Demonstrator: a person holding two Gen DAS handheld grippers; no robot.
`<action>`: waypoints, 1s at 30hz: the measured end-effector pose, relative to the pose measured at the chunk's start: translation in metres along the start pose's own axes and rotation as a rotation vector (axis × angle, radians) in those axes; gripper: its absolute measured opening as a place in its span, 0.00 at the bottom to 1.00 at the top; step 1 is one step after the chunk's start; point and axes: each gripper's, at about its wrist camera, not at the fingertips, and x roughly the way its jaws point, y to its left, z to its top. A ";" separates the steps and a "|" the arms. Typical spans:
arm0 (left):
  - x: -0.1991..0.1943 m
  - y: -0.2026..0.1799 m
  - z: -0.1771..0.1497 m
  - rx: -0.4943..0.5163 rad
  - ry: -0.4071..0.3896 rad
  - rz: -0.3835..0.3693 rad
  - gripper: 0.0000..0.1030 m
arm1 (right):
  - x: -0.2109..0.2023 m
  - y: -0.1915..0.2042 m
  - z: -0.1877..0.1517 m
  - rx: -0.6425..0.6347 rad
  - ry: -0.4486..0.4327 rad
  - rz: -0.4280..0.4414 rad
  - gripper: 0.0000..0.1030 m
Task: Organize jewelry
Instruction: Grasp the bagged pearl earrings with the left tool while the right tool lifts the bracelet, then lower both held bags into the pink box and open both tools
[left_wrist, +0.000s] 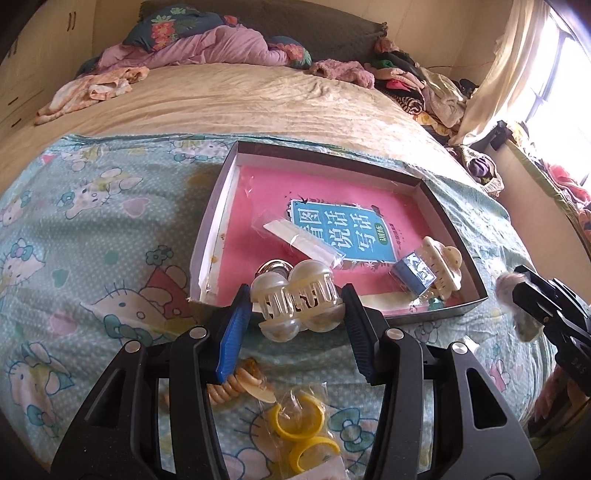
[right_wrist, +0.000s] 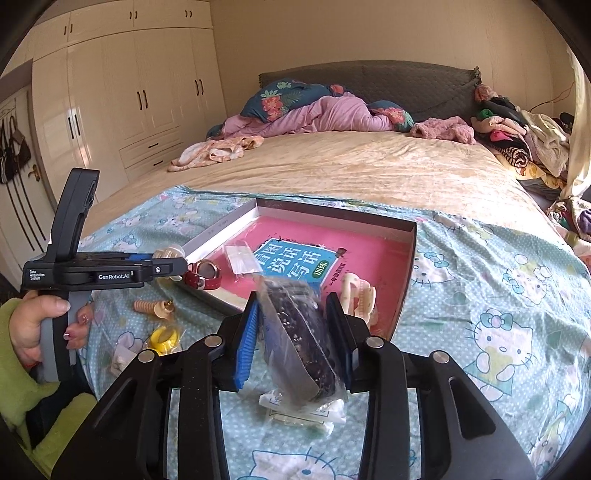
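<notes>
The left tool (left_wrist: 297, 306) clenched a cream, pearly claw hair clip (left_wrist: 295, 299) — toothed, with round domed knobs — just over the near edge of the shallow box (left_wrist: 458, 229). The right tool (right_wrist: 291, 332) gripped a dark speckled hair piece in a clear plastic bag (right_wrist: 299, 332) above the box's near edge. The box lay on a cartoon-cat sheet (left_wrist: 92, 229) at the foot of the bed, holding a pink book (left_wrist: 332, 206), another cream clip (left_wrist: 443, 269) and a small blue case (left_wrist: 413, 275). Yellow rings (left_wrist: 299, 421) lay on the sheet nearby.
</notes>
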 end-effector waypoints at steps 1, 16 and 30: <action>0.003 0.000 0.001 0.000 0.004 0.000 0.40 | 0.001 -0.001 0.001 -0.002 -0.005 0.000 0.29; 0.044 -0.001 0.019 0.013 0.051 0.007 0.40 | 0.011 -0.041 -0.022 0.038 0.117 -0.039 0.31; 0.067 0.006 0.030 -0.018 0.074 0.017 0.36 | 0.015 -0.046 -0.081 0.127 0.266 0.043 0.56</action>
